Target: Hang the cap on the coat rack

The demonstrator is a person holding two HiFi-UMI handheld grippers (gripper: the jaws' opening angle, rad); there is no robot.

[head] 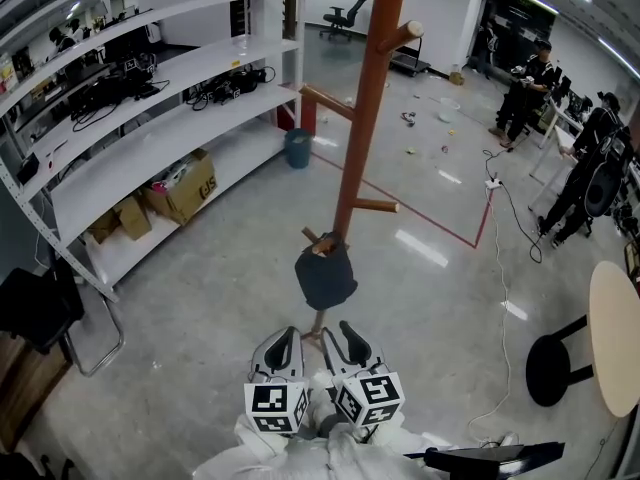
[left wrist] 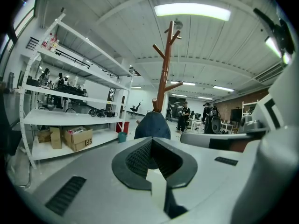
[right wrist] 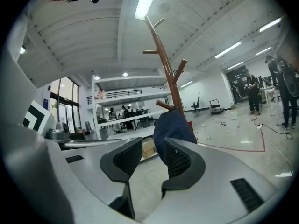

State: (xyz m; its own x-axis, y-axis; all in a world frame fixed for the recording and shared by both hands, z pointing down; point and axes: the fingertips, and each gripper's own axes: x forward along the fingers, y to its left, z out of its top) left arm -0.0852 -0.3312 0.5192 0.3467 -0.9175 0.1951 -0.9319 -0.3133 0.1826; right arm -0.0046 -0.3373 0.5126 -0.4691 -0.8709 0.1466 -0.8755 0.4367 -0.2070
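While cap (head: pixel 325 276) hangs on rack (head: pixel 364 118) | left fingers (left wrist: pixel 138 160) apart, empty | right fingers (right wrist: pixel 127 157) apart, empty

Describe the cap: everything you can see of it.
The cap is dark navy, soft cloth by its look, with no logo visible. It hangs limp, drooping downward, on the lowest visible peg of the brown wooden coat rack; the peg's tip pokes out above it. Only the peg touches it. The left gripper and right gripper are open and short of it. Its brim cannot be made out.
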